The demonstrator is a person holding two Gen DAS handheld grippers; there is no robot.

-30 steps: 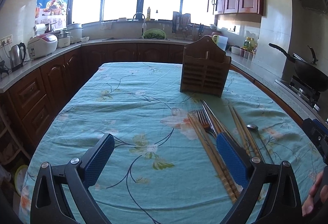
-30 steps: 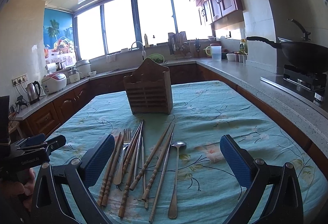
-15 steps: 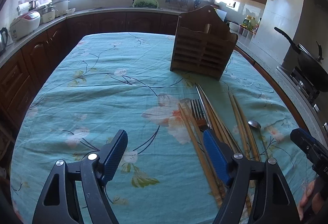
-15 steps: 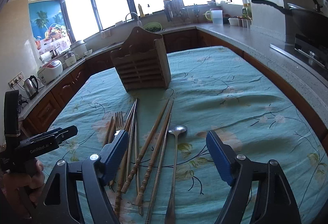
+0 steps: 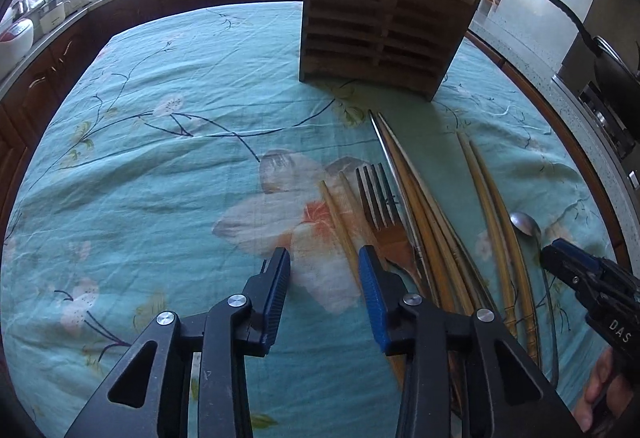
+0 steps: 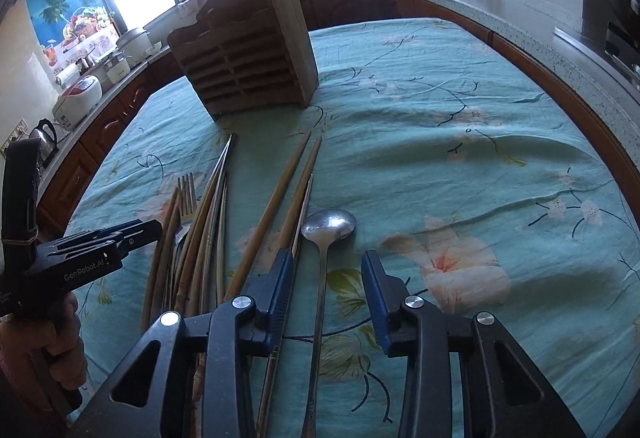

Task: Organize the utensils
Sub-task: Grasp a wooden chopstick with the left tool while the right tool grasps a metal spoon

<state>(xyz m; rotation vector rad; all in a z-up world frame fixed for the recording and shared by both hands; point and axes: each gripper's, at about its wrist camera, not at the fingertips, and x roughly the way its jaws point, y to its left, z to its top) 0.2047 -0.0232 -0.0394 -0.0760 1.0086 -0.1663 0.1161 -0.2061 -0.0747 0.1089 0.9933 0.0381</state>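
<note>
Utensils lie loose on a floral teal tablecloth (image 5: 168,165) that covers the table, near a slatted wooden holder (image 5: 380,33) standing upright at the far side. Largest of the loose pieces are the wooden chopsticks (image 6: 276,205), fanned in several pairs with their tips toward the holder; a thin metal pair (image 5: 390,157) lies among them. A fork (image 5: 378,197) rests between the left-hand pairs, tines pointing far, and a metal spoon (image 6: 326,238) lies at the right edge of the group, bowl far, handle running near. The left gripper (image 5: 324,262) hangs over the left end of the spread, its jaws partly open after just closing in; one chopstick runs up between them, but the pads do not press on it. The right gripper (image 6: 326,266) sits low over the spoon with jaws likewise narrowed but parted, the spoon handle running between them and the pads clear of it on both sides.
</note>
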